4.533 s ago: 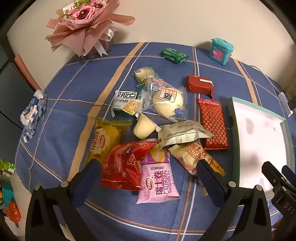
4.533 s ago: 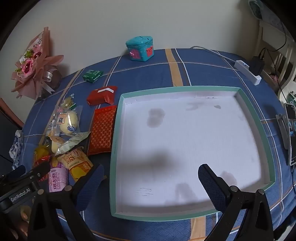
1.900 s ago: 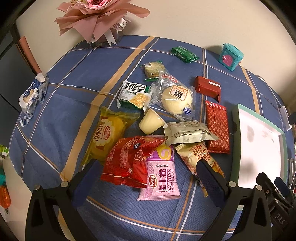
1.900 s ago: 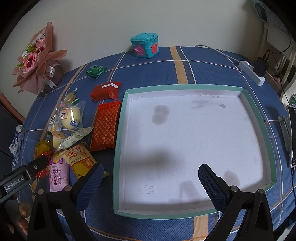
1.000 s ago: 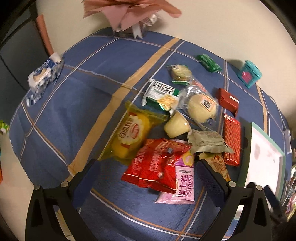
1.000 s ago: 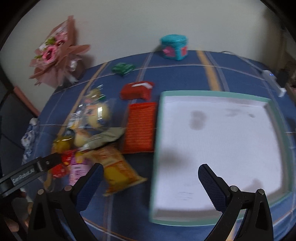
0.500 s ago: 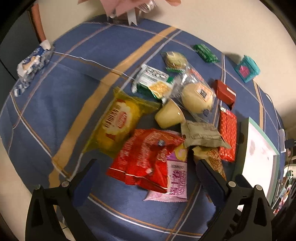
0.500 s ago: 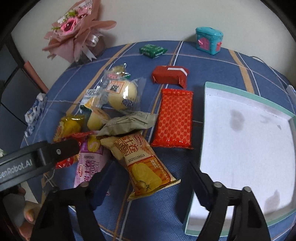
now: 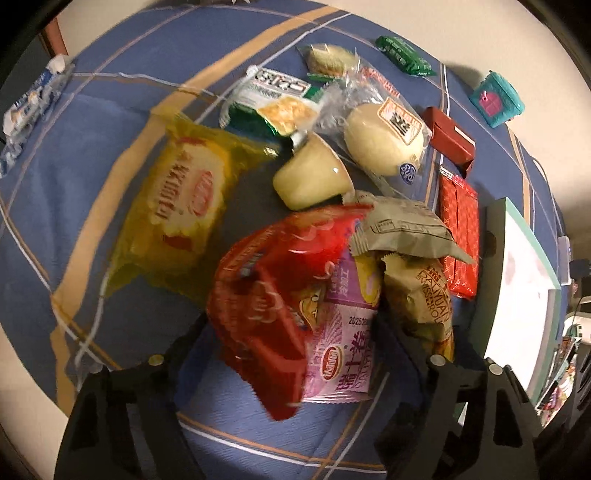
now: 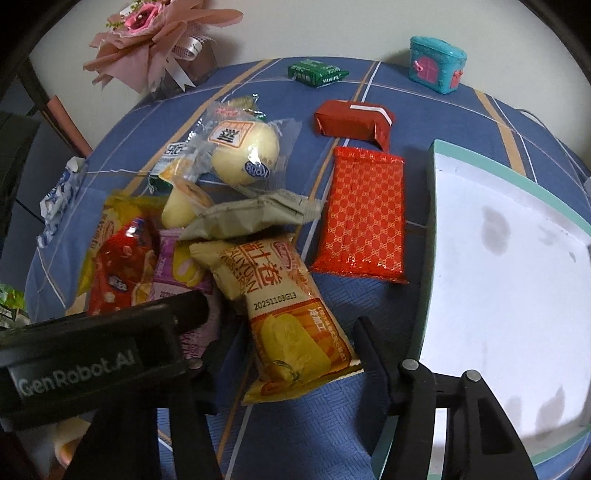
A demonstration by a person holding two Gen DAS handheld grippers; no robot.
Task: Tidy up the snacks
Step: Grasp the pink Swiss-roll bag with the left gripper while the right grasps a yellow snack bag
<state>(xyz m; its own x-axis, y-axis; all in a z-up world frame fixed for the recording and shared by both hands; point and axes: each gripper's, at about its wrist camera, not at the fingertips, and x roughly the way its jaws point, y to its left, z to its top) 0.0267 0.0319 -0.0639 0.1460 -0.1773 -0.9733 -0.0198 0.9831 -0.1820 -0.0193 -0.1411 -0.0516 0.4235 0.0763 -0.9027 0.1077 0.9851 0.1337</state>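
Observation:
A heap of snack packs lies on the blue plaid cloth. My left gripper (image 9: pixel 290 325) points steeply down over a red packet (image 9: pixel 266 295) and a pink Swiss-roll pack (image 9: pixel 343 354). Its jaws are closing with both packs between them, and I see no firm pinch. My right gripper (image 10: pixel 291 343) straddles a tan and yellow Swiss-roll pack (image 10: pixel 288 306). Its jaws are closing too, with a gap left on the pack's left side. The left gripper's black body (image 10: pixel 92 350) hides part of the right gripper's left finger.
A white tray with a teal rim (image 10: pixel 432 221) lies right of the heap, beside a flat red patterned pack (image 10: pixel 365 218). Further packs include a yellow pack (image 9: pixel 173 210), a grey pack (image 10: pixel 251 218), a bun (image 10: pixel 243 151) and a jelly cup (image 9: pixel 310 177). A bouquet (image 10: pixel 155 29) and a teal box (image 10: pixel 436 62) stand at the back.
Both grippers have dropped closer to the heap and their jaws have narrowed. The red packet now looks bunched and nearer the left camera. The right view swung from the tray onto the packs.

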